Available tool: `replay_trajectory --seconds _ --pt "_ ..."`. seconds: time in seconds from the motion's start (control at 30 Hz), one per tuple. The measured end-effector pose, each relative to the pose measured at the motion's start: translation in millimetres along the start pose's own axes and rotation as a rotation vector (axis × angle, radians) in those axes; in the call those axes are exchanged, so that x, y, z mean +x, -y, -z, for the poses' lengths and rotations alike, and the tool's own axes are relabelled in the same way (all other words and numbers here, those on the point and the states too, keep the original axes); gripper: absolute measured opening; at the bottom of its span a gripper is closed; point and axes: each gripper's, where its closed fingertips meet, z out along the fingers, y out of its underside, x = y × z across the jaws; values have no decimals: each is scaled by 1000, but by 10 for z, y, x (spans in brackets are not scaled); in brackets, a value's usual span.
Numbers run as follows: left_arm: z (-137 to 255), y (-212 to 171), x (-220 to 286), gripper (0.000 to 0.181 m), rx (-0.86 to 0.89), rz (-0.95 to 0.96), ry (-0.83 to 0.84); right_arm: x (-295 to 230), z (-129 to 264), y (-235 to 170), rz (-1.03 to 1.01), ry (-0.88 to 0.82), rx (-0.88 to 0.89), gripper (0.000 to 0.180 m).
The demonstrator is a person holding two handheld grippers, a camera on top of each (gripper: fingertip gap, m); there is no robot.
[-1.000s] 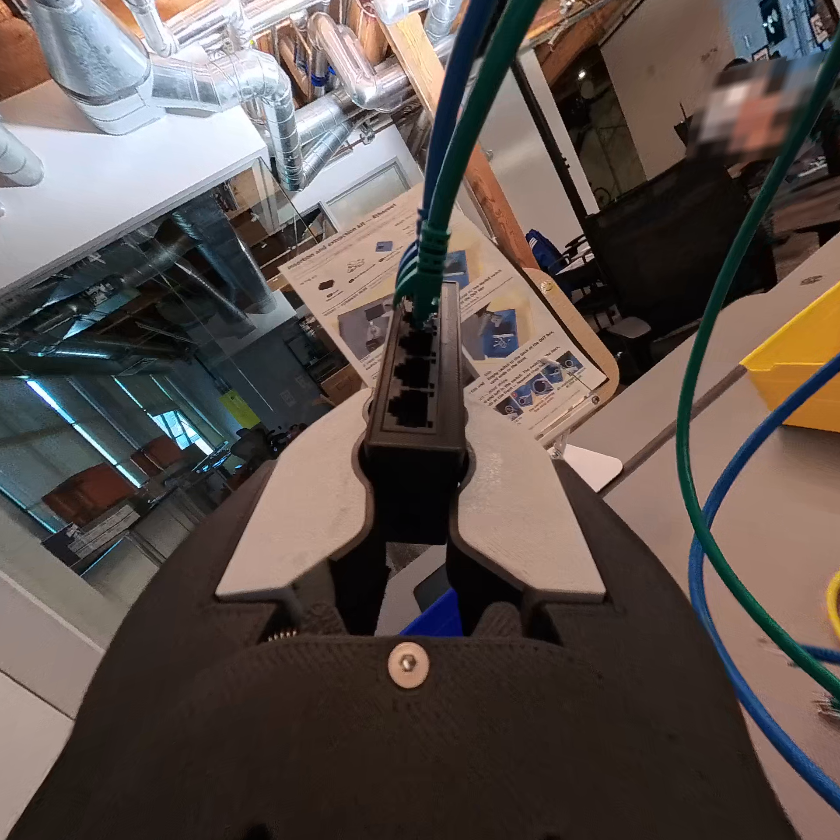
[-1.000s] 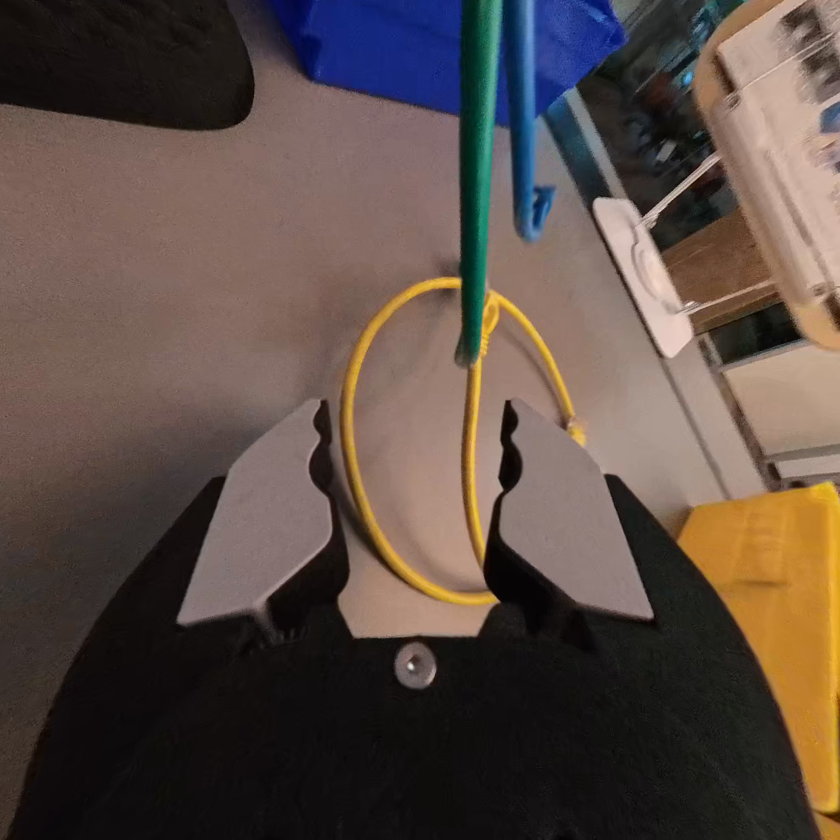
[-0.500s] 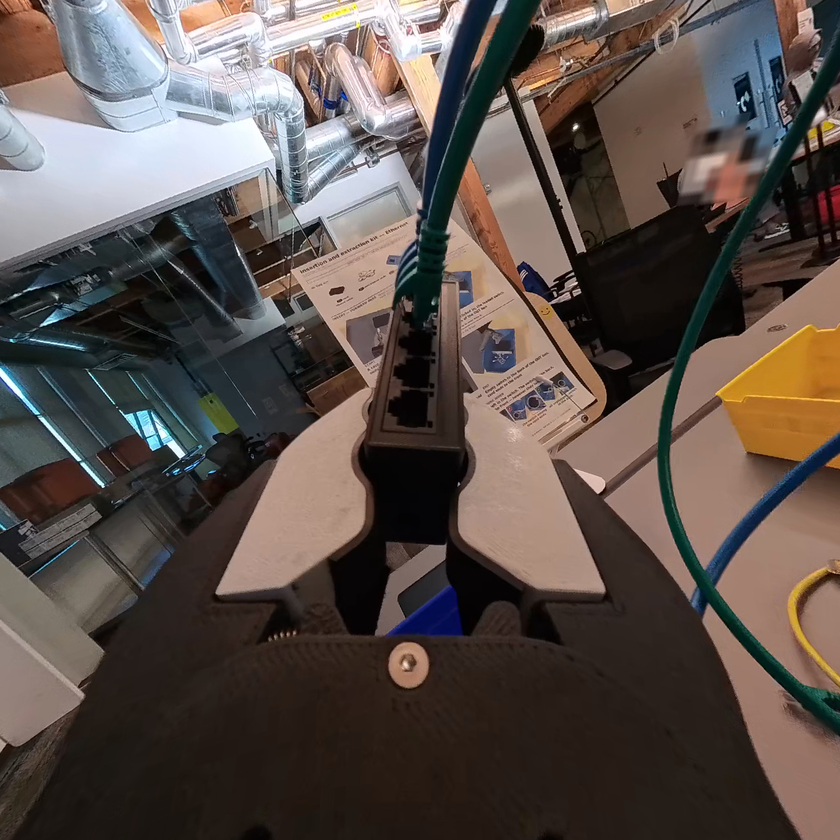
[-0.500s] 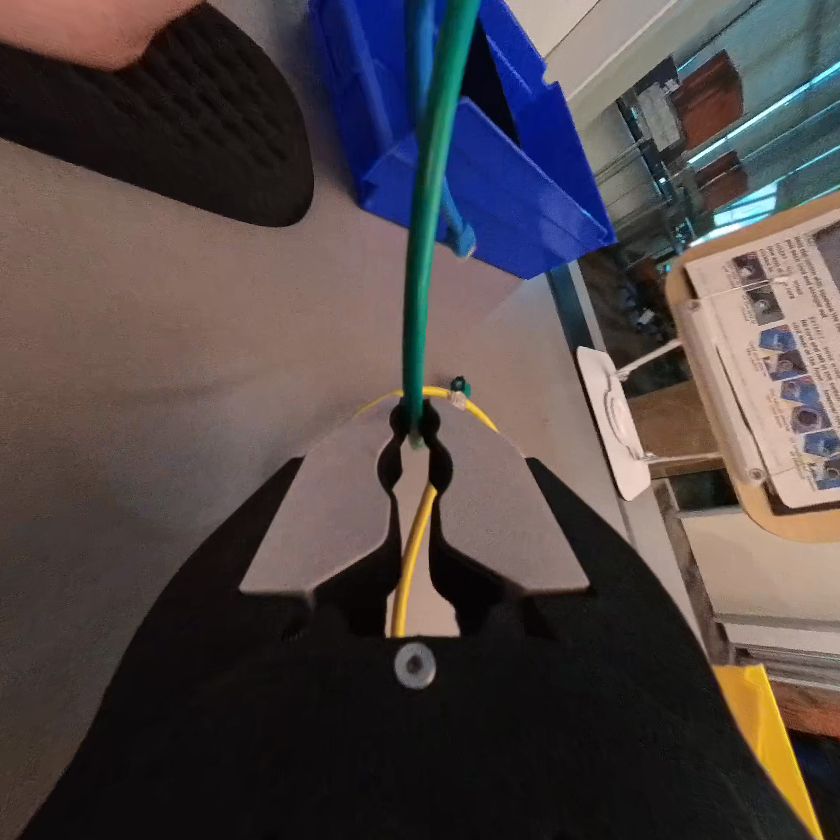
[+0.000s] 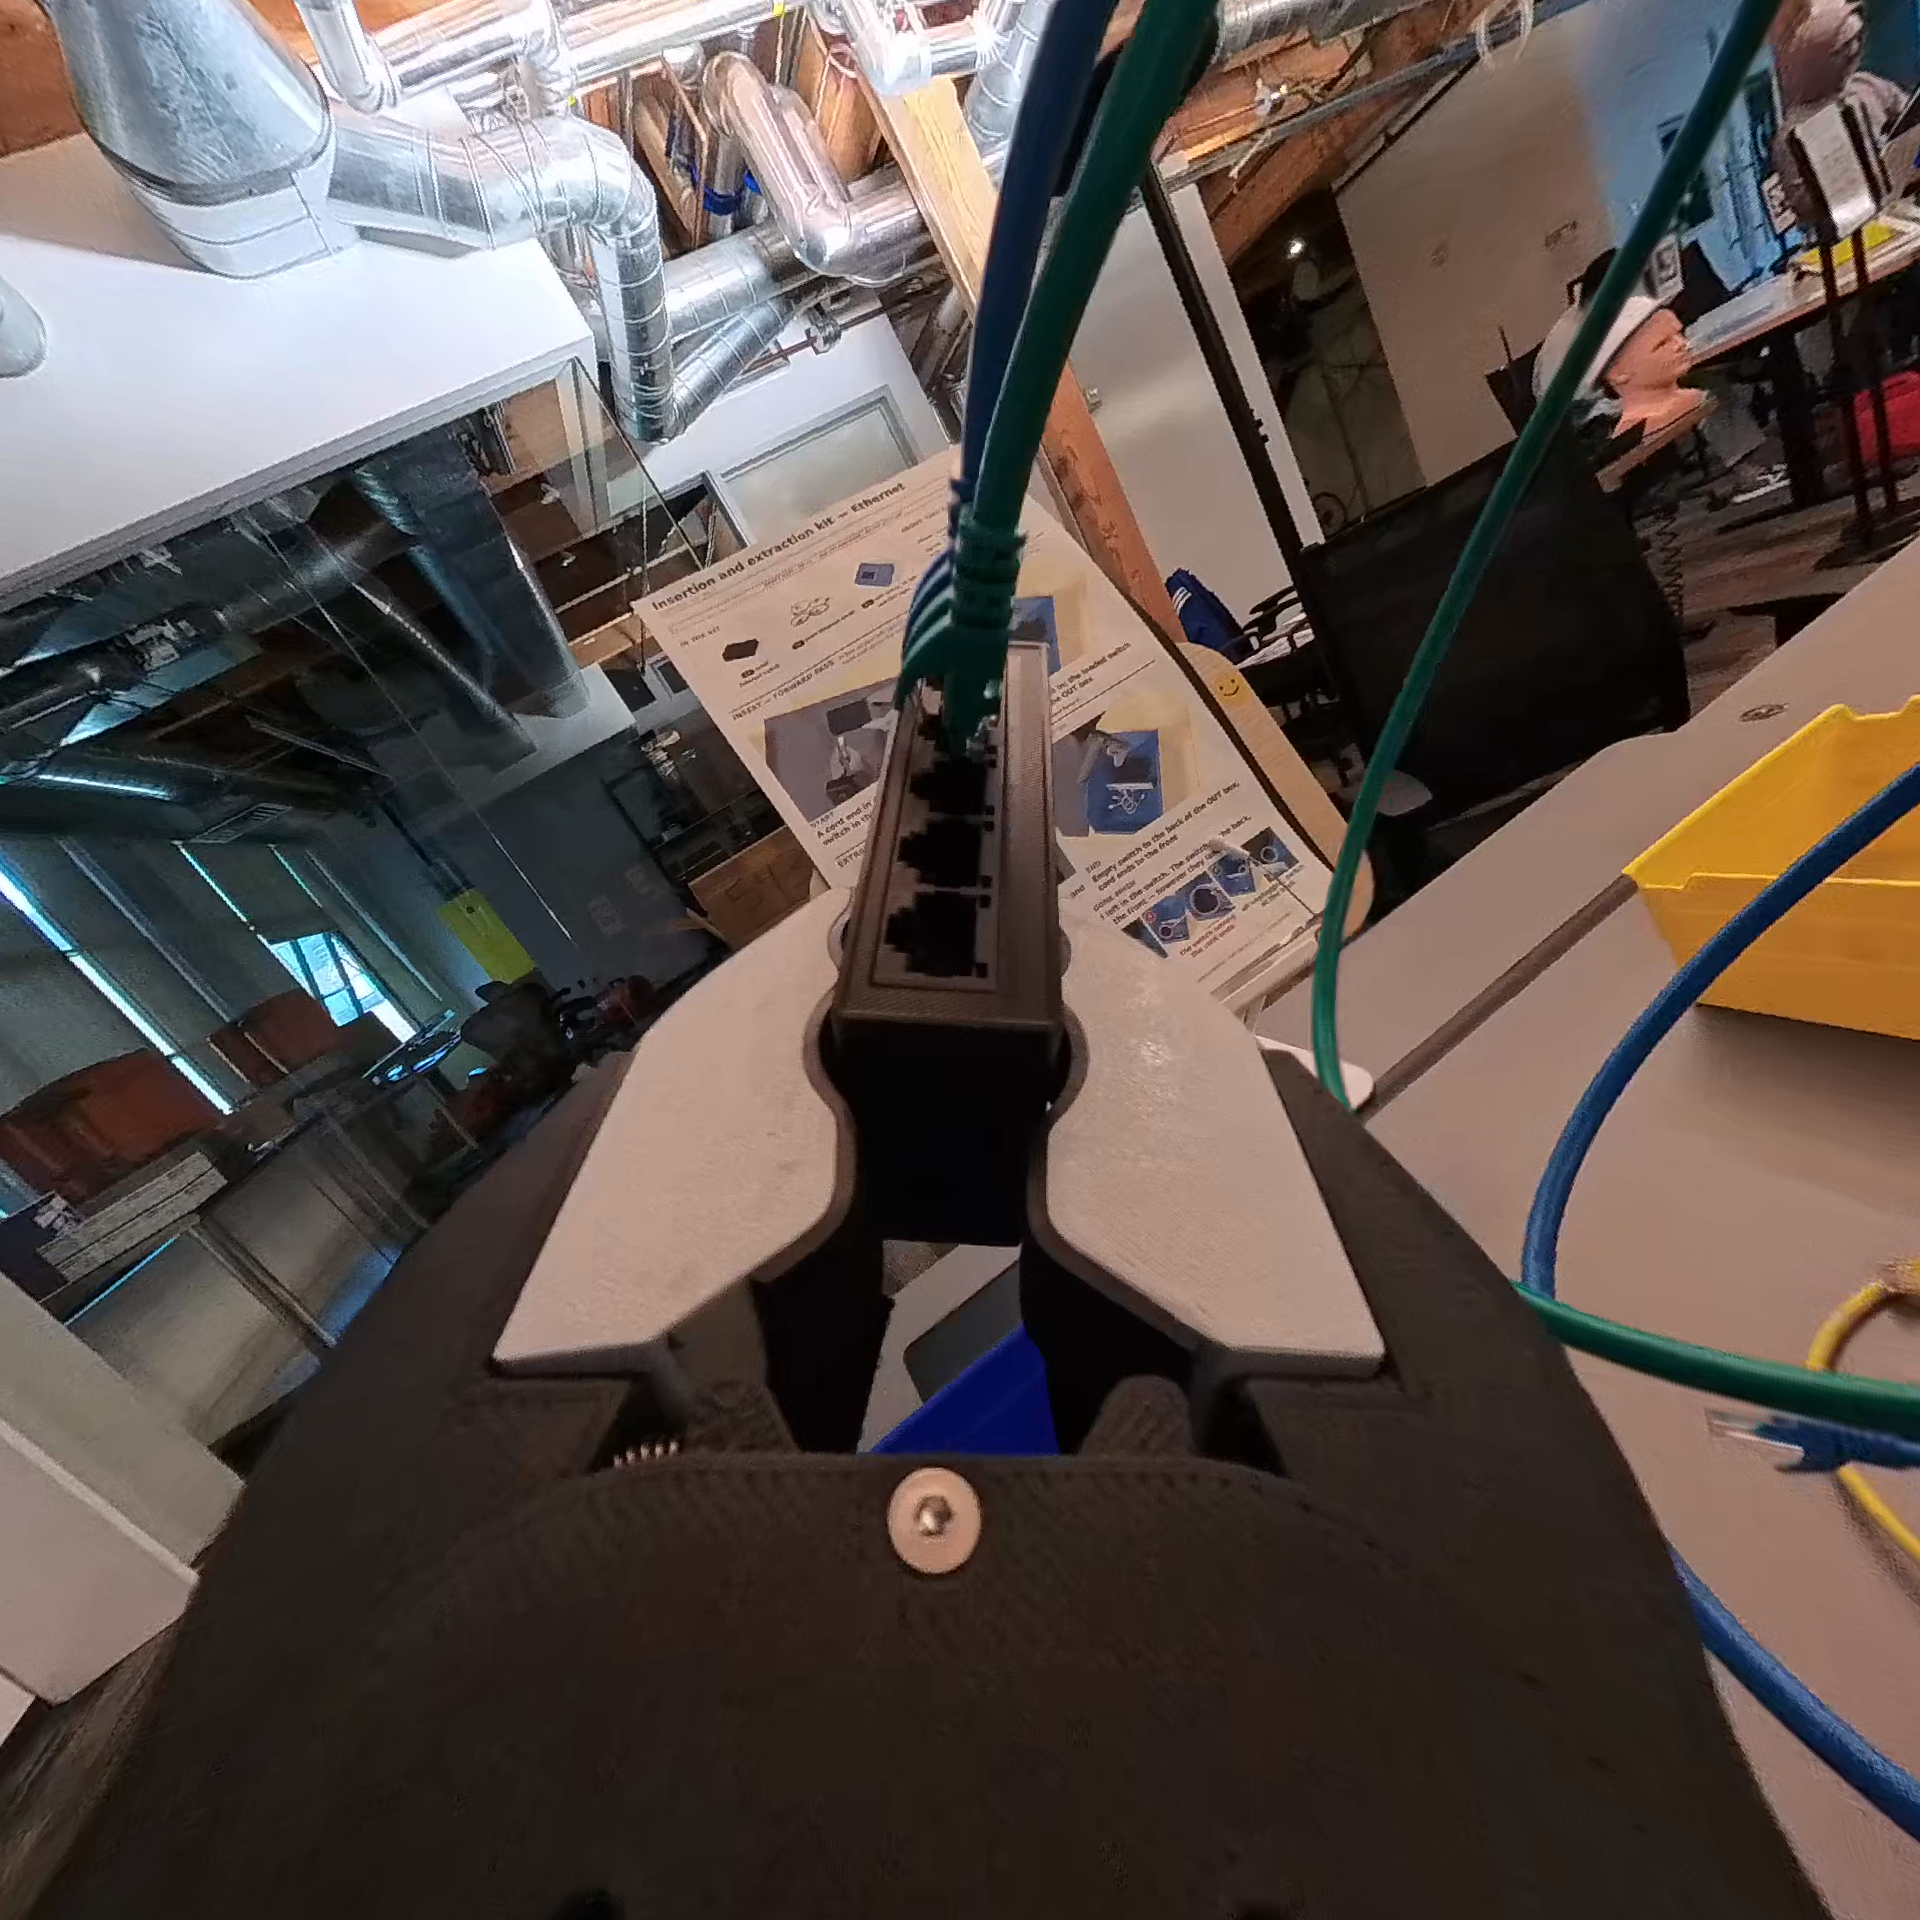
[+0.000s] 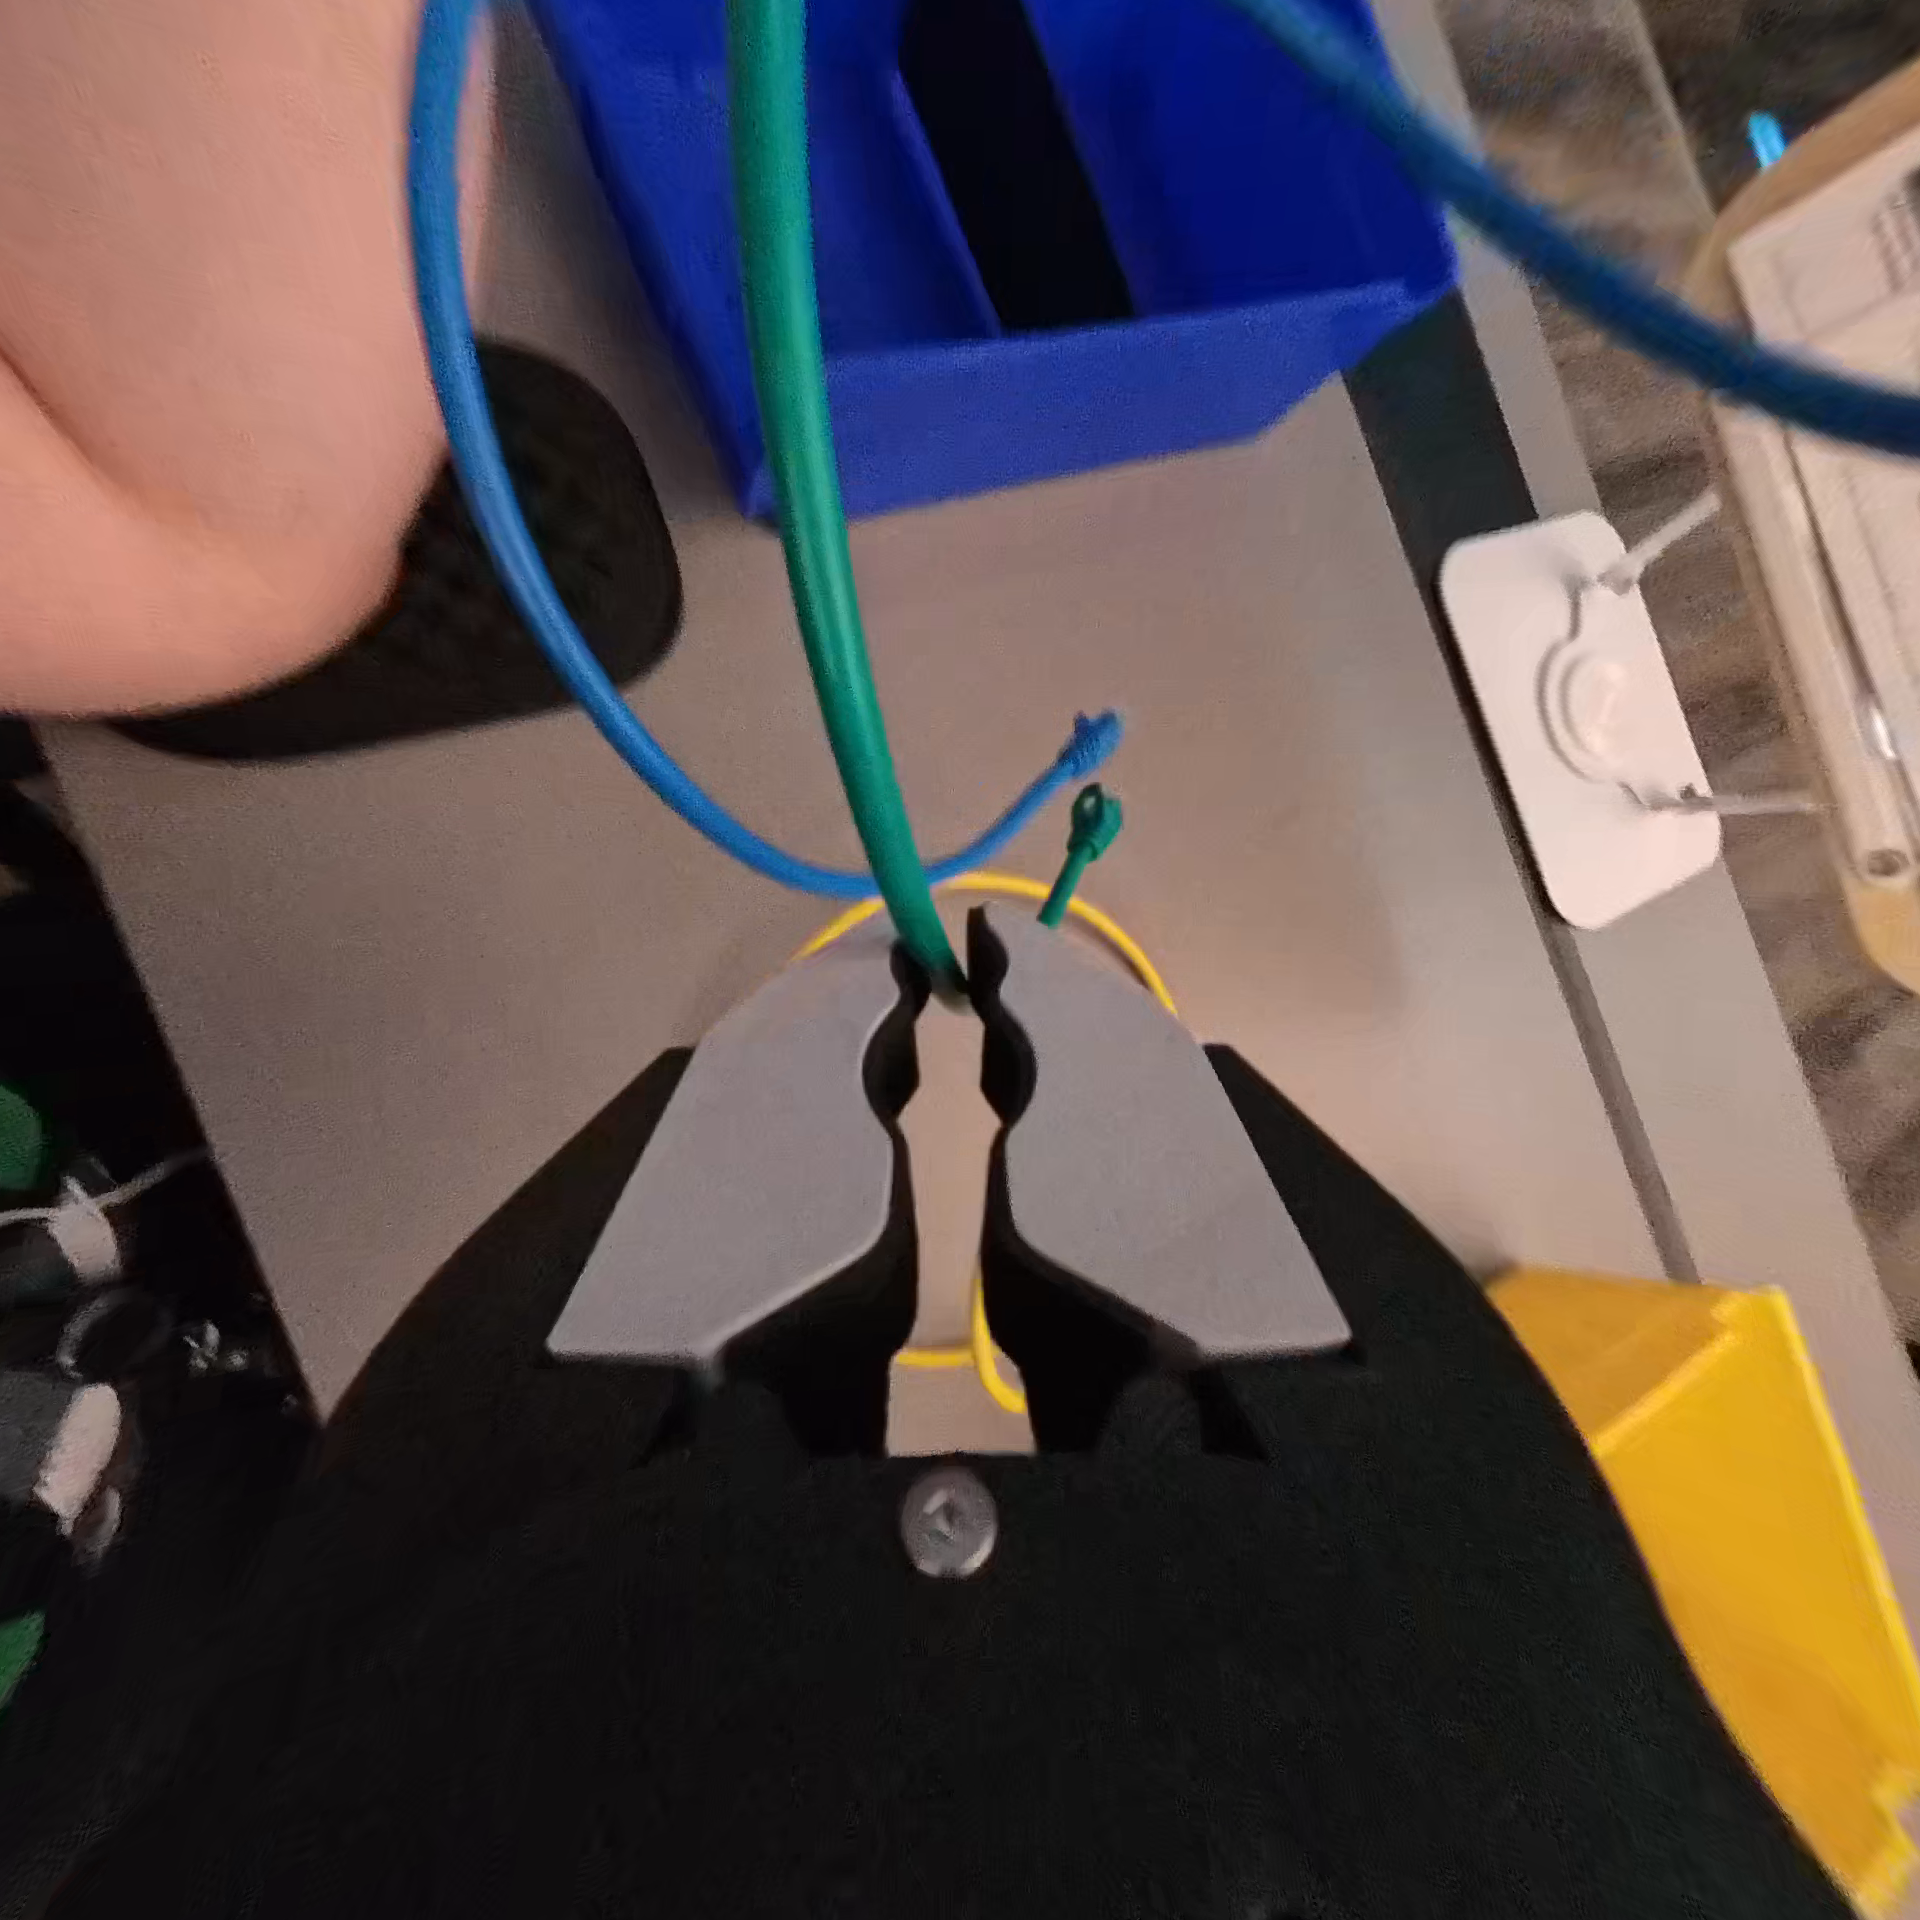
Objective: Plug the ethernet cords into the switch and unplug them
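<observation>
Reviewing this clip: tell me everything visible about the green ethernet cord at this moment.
The green ethernet cord is a thin, glossy, round cable. One end, with a ribbed green boot, sits plugged into a far port of the black switch, beside the blue cord. From there it arcs up and loops down toward the grey table. The right hand-held gripper is shut on it near its tips; the free green plug sticks out just beyond.

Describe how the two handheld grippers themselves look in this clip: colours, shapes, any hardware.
The left gripper and right gripper look alike: a broad black body with a ribbed, printed-looking texture, one silver hex-socket screw at its centre, and two flat light-grey fingers with wavy, notched black inner edges. No cables or markings show on either. No sleeve is visible.
</observation>
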Motion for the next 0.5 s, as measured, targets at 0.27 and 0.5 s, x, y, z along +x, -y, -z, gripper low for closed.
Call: replay_trajectory --seconds 0.27,0.5 --pt "133 85 -110 28 37 22 41 -643 -568 6 -68 284 222 25" --pt "156 53 -117 28 35 15 33 -632 -913 -1059 -181 174 27 69"
